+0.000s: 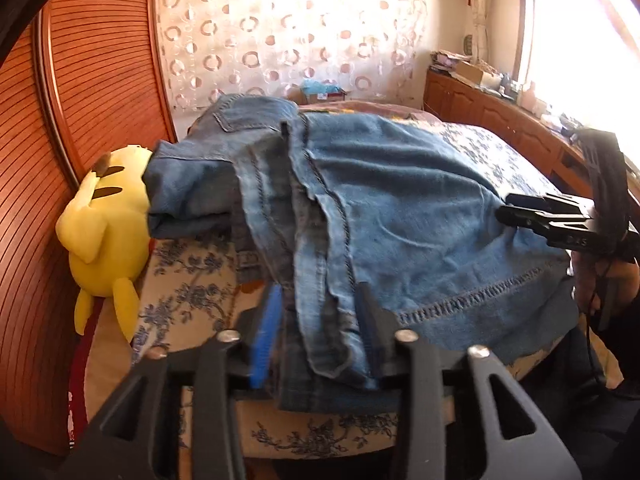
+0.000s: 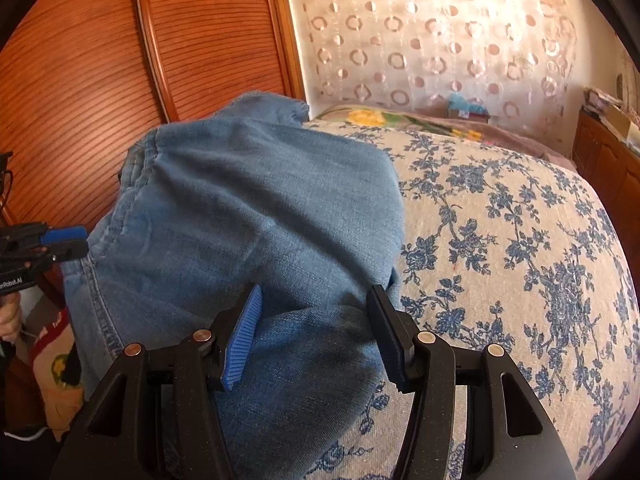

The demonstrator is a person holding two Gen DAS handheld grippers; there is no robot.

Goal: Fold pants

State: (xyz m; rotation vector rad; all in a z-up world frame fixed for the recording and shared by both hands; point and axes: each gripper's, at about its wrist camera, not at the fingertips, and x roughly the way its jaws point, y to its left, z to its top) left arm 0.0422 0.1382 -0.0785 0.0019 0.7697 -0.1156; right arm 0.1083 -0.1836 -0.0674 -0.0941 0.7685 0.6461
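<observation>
Blue denim pants (image 1: 360, 208) lie bunched and partly folded on the floral bed; they also fill the left of the right wrist view (image 2: 248, 216). My left gripper (image 1: 320, 312) straddles the pants' near left edge, jaws parted with layered denim between the pads; it also shows at the left edge of the right wrist view (image 2: 68, 242). My right gripper (image 2: 314, 320) straddles a fold of denim at the near right edge, jaws parted around it; in the left wrist view (image 1: 508, 208) its tips sit on the pants' right side.
A yellow plush toy (image 1: 104, 224) lies at the bed's left edge against a wooden slatted panel (image 1: 80, 80). The floral bedspread (image 2: 500, 240) stretches to the right. A wooden cabinet with clutter (image 1: 500, 96) runs under the bright window. A patterned curtain (image 2: 432, 32) hangs behind.
</observation>
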